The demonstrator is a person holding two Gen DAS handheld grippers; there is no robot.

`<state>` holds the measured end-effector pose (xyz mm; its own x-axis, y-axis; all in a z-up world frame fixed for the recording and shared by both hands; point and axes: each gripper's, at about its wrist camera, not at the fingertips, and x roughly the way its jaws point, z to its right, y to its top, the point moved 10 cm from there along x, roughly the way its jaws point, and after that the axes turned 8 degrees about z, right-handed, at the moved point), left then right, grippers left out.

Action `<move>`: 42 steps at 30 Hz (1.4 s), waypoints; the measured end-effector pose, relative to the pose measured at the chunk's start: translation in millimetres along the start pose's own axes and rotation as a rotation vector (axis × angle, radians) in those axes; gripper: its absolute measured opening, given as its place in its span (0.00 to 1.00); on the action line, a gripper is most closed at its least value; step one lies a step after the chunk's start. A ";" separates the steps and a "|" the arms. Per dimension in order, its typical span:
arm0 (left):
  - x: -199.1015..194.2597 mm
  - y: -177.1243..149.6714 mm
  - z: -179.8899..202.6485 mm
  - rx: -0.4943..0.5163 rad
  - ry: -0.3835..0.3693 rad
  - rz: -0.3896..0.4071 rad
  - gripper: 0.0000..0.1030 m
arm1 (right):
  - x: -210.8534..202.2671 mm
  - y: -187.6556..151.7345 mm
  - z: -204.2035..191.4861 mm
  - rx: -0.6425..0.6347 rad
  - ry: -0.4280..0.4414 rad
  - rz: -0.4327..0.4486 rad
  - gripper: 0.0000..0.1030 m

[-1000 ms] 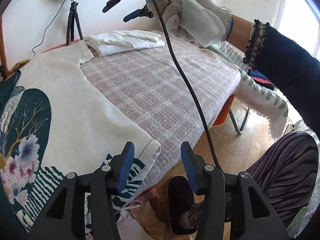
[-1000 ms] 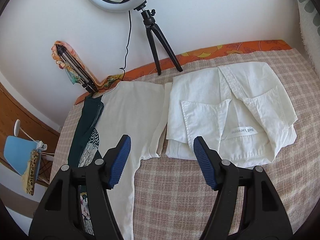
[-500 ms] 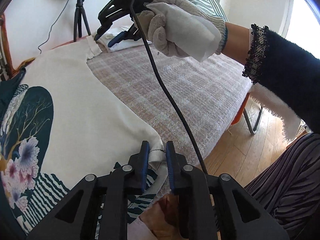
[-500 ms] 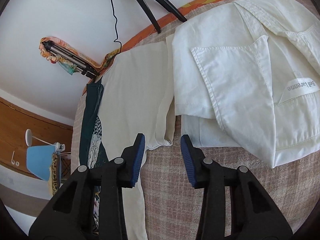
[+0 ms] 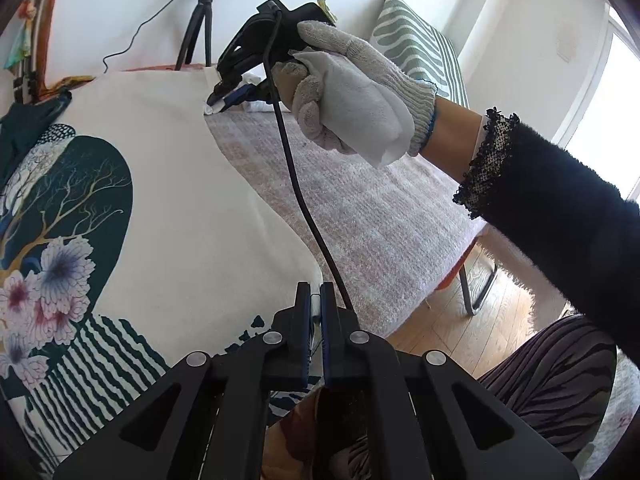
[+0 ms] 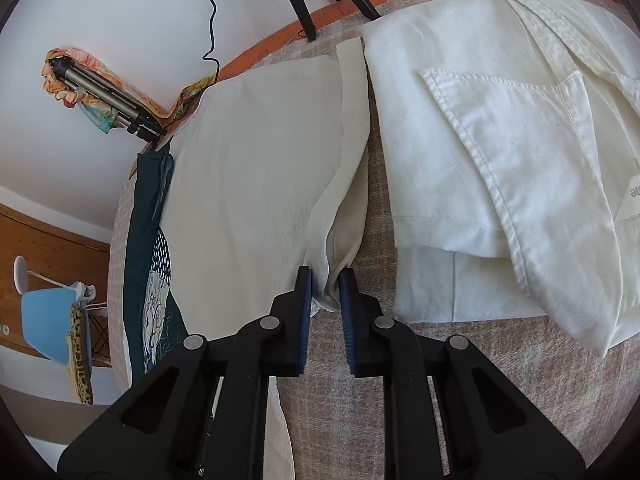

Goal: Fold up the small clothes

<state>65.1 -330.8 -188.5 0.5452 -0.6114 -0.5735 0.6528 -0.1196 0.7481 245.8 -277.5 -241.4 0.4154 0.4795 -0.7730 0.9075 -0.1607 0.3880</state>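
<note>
Both grippers, wide apart a second ago, are now pinched on the cream printed top (image 5: 192,208) spread over the left half of the checked bed cover (image 5: 380,216). Left gripper (image 5: 316,312): fingers together, clamped on the hem corner at bottom centre. Right gripper (image 6: 326,292): dropped to the sleeve end, fingers closing with bunched cloth already squeezed between them. Folded white shirt (image 6: 500,160) lies just beside, at right. Judgement: both grasp points secured, so the side edge can be lifted and folded inward next.
</note>
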 end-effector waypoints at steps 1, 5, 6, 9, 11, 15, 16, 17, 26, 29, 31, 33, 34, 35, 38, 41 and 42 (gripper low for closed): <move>-0.9 0.9 -1.0 -0.007 -0.002 0.002 0.03 | 0.4 1.5 -0.6 -0.007 -0.008 0.007 0.09; -6.9 2.5 -0.7 -0.033 -0.015 0.019 0.03 | -6.5 11.8 -7.4 -0.026 -0.028 0.054 0.06; -8.0 3.7 -1.7 -0.035 -0.016 0.025 0.03 | -8.7 14.1 -10.9 -0.029 -0.023 0.065 0.06; -13.0 6.3 -4.4 -0.054 -0.021 0.044 0.03 | -16.0 19.7 -21.8 -0.048 -0.038 0.093 0.05; -18.2 8.5 -8.3 -0.064 -0.022 0.059 0.03 | -20.4 22.7 -31.3 -0.064 -0.046 0.106 0.05; -32.0 9.1 -19.2 -0.098 -0.024 0.087 0.03 | -25.7 26.4 -59.2 -0.121 -0.058 0.128 0.05; -36.0 8.7 -22.8 -0.107 -0.023 0.094 0.03 | -25.5 26.8 -67.4 -0.136 -0.059 0.131 0.05; -39.8 8.1 -26.2 -0.116 -0.021 0.101 0.03 | -24.6 26.7 -75.9 -0.149 -0.061 0.132 0.05; -72.0 -5.3 -64.7 -0.212 -0.002 0.141 0.03 | 7.7 9.9 -163.0 -0.326 -0.103 0.104 0.05; -82.7 -11.7 -81.5 -0.250 0.012 0.146 0.03 | 26.7 -1.9 -193.6 -0.400 -0.121 0.080 0.05; -89.1 -15.8 -92.9 -0.272 0.024 0.150 0.02 | 39.8 -9.6 -211.5 -0.446 -0.130 0.064 0.05; -95.4 -21.0 -103.7 -0.287 0.042 0.153 0.02 | 52.7 -16.5 -226.4 -0.487 -0.142 0.050 0.05; -98.1 -23.3 -109.0 -0.294 0.050 0.154 0.02 | 58.7 -19.3 -232.1 -0.504 -0.152 0.044 0.05; -100.3 -25.3 -113.8 -0.304 0.057 0.154 0.02 | 64.7 -21.7 -237.8 -0.515 -0.159 0.038 0.05; -105.0 -31.4 -125.4 -0.324 0.076 0.152 0.02 | 79.1 -26.9 -250.9 -0.539 -0.167 0.024 0.05; -110.6 -35.5 -134.6 -0.340 0.094 0.157 0.02 | 88.3 -31.2 -260.5 -0.546 -0.163 0.012 0.05; -112.1 -37.3 -137.7 -0.345 0.097 0.157 0.02 | 90.8 -33.0 -263.0 -0.552 -0.162 0.009 0.05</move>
<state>52.1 -150.1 -198.1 0.6891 -0.5224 -0.5022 0.6869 0.2501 0.6823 237.3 -1.7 -192.3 0.4670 0.3346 -0.8185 0.7553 0.3304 0.5660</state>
